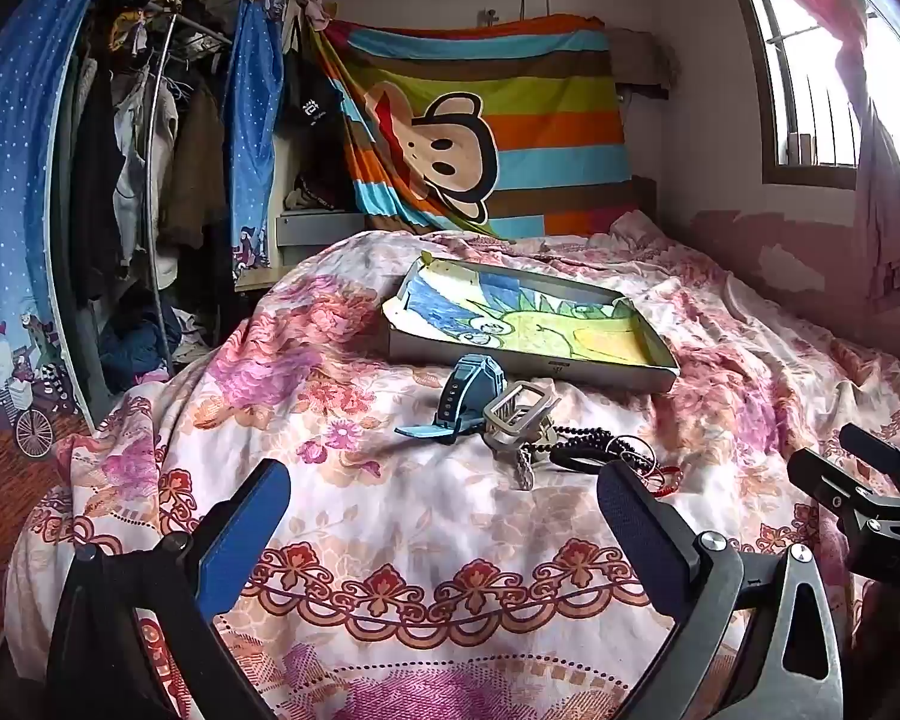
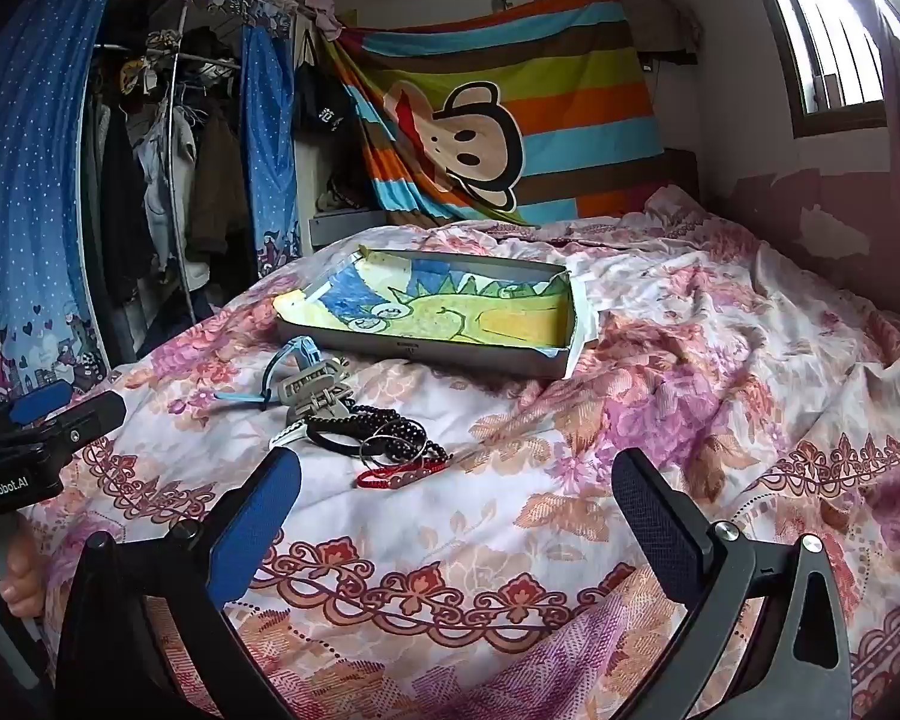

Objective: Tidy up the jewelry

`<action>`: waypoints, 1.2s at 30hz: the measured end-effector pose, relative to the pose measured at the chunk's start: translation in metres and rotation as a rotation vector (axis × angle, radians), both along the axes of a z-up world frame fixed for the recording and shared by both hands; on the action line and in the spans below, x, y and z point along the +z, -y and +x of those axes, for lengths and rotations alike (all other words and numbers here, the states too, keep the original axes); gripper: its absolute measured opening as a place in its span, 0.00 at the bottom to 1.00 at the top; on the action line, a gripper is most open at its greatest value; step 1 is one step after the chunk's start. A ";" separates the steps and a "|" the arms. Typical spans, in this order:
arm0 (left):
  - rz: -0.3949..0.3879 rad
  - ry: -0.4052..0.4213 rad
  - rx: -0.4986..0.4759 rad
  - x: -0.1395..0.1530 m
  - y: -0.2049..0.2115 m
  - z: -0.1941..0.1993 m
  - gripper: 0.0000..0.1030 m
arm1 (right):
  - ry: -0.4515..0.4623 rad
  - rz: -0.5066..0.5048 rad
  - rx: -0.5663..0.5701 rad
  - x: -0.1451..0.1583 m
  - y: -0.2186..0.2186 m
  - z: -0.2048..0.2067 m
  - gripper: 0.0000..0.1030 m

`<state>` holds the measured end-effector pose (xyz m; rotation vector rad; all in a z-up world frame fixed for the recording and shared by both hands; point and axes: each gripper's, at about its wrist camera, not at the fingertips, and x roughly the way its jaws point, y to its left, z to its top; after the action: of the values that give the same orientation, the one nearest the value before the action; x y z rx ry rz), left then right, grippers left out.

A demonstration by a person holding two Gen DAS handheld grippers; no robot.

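A pile of jewelry lies on the floral bedspread: a blue watch (image 1: 471,387) (image 2: 297,354), a beige hair claw (image 1: 519,414) (image 2: 315,390), black beads (image 1: 582,435) (image 2: 390,423), a black hair tie (image 1: 579,459) (image 2: 330,441), thin hoops (image 2: 390,444) and a red cord bracelet (image 1: 666,477) (image 2: 402,474). Behind it sits a shallow box (image 1: 531,360) (image 2: 450,354) lined with a crayon drawing. My left gripper (image 1: 444,492) is open and empty, short of the pile. My right gripper (image 2: 459,480) is open and empty, just right of the pile.
The bedspread (image 1: 390,510) (image 2: 690,360) covers the whole bed. A wardrobe with blue curtains (image 1: 6,180) stands at the left. A striped monkey blanket (image 1: 480,120) hangs at the back. A window (image 1: 810,90) is at the right. The other gripper shows at each view's edge (image 1: 858,480) (image 2: 36,438).
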<state>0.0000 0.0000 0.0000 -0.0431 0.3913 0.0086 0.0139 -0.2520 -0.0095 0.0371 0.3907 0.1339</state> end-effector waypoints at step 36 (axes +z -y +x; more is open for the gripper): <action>0.002 0.005 -0.001 0.000 0.000 0.000 1.00 | -0.008 0.008 0.000 -0.001 0.001 -0.001 0.99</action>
<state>0.0000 -0.0001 -0.0001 -0.0413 0.3863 0.0079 0.0131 -0.2533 -0.0101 0.0455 0.3984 0.1350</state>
